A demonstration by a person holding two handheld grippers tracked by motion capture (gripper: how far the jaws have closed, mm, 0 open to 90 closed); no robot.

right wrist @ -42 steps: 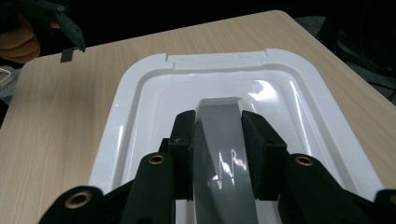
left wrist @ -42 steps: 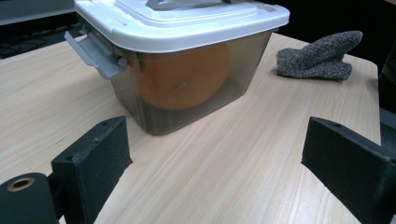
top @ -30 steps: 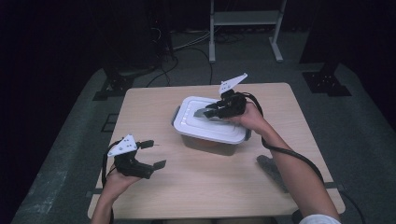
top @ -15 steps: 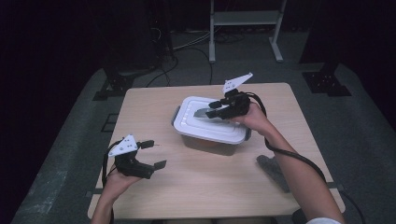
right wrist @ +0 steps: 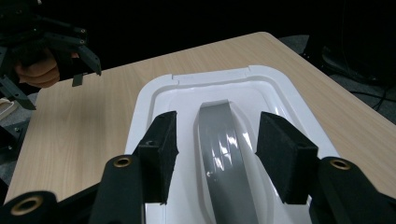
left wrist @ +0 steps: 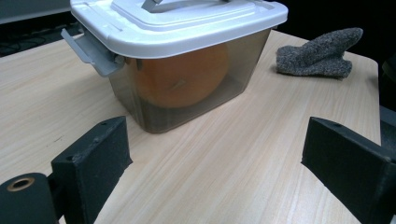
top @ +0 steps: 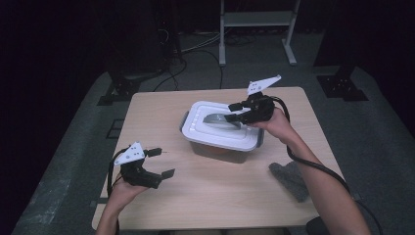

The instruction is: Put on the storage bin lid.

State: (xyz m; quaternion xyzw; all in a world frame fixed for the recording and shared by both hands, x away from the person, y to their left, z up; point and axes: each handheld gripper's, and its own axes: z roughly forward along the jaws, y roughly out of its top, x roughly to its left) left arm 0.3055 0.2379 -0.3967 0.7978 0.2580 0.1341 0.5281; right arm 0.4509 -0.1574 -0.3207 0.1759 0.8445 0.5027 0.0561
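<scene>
The lidded container [top: 220, 132] stood near the middle of the wooden table [top: 195, 196], slightly toward the far side. Its body was translucent grey, its lid [right wrist: 163, 98] white, with a grey handle [right wrist: 229, 149] lying along the lid's recessed centre. A grey latch [left wrist: 91, 49] hung at one end of the lid in the left gripper view. Through the wall an orange round object [left wrist: 180, 79] was seen inside, resting against the near side.

The right gripper [top: 235, 111] was held over the lid at the container's right end. Its jaws had just been opening and stood partly apart, one pad [right wrist: 161, 144] on either side of the handle, with a visible gap between each pad and the handle; nothing was gripped.

The left gripper [top: 161, 162] was held above the near left part of the table, well apart from the container. Its jaws stood wide open and empty, pointing toward the container in its own view.

A grey cloth [top: 291, 178] lay on the table near the right edge, just beside the person's right forearm [top: 323, 186] and apart from the container
</scene>
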